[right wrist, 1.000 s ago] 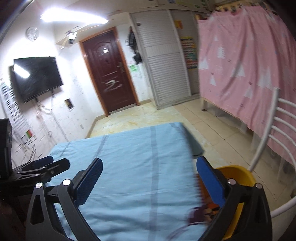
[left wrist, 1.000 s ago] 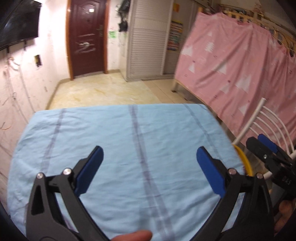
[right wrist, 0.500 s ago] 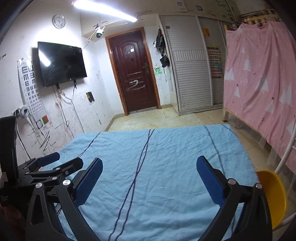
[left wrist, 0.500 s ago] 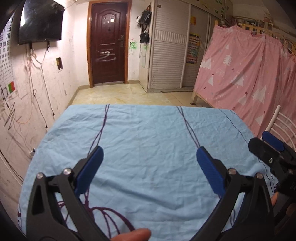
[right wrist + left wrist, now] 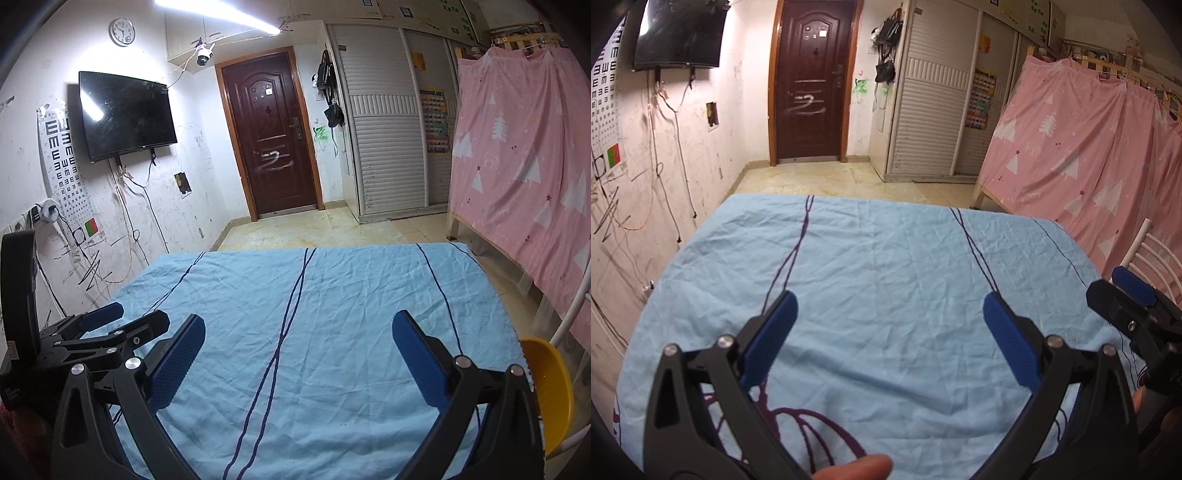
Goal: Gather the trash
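Observation:
My left gripper (image 5: 888, 315) hangs open over a table covered with a light blue cloth (image 5: 886, 266), with nothing between its blue pads. My right gripper (image 5: 297, 341) is open too, held above the same blue cloth (image 5: 332, 295) and holding nothing. A yellow bin (image 5: 550, 384) sits low beside the table's right edge in the right wrist view. No trash shows on the cloth in either view. The right gripper (image 5: 1137, 310) appears at the right edge of the left wrist view, and the left gripper (image 5: 110, 325) at the left of the right wrist view.
A white metal chair back (image 5: 1156, 254) stands at the table's right side, near a pink curtain (image 5: 524, 155). A dark door (image 5: 273, 136), a wall-mounted TV (image 5: 125, 114) and a white slatted wardrobe (image 5: 384, 129) lie beyond the tiled floor (image 5: 314, 229).
Both cameras have tilted up and pulled back, showing more of the room. The right gripper has moved left away from the yellow bin. Both stayed open.

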Demonstrator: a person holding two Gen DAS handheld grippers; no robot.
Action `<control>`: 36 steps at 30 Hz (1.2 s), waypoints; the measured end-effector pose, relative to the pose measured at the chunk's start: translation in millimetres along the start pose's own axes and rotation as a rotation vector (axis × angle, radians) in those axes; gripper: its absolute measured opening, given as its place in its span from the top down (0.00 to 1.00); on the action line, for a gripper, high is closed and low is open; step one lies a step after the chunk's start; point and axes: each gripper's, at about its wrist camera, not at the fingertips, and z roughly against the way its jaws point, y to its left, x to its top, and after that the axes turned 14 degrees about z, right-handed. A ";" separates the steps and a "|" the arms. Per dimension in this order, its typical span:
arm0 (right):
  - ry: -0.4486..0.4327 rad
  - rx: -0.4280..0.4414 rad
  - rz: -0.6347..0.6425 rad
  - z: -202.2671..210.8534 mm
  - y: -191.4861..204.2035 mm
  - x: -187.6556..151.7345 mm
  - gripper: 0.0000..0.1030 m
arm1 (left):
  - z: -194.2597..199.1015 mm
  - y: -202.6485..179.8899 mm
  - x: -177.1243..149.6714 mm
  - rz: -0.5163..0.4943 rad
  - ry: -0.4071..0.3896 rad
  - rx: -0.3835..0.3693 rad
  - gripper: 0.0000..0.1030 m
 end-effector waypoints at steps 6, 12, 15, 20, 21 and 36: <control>0.009 0.011 0.002 -2.0 2.5 -1.2 0.08 | -1.1 1.0 0.5 0.002 0.002 0.001 0.06; 0.012 0.013 0.007 -2.5 3.4 -1.4 0.08 | -1.4 1.6 0.7 0.002 0.001 0.001 0.06; 0.013 0.015 0.006 -2.5 3.8 -1.3 0.08 | -1.3 1.5 0.7 0.003 0.000 0.001 0.06; 0.013 0.017 0.005 -2.9 3.2 -0.9 0.08 | -1.2 1.9 1.1 0.006 -0.005 0.002 0.06; 0.013 0.016 0.005 -3.0 3.4 -0.9 0.08 | -1.3 2.3 1.2 0.007 -0.005 0.001 0.06; 0.018 0.018 0.010 -5.8 3.2 -3.1 0.08 | -1.5 3.8 0.7 0.009 -0.003 0.001 0.06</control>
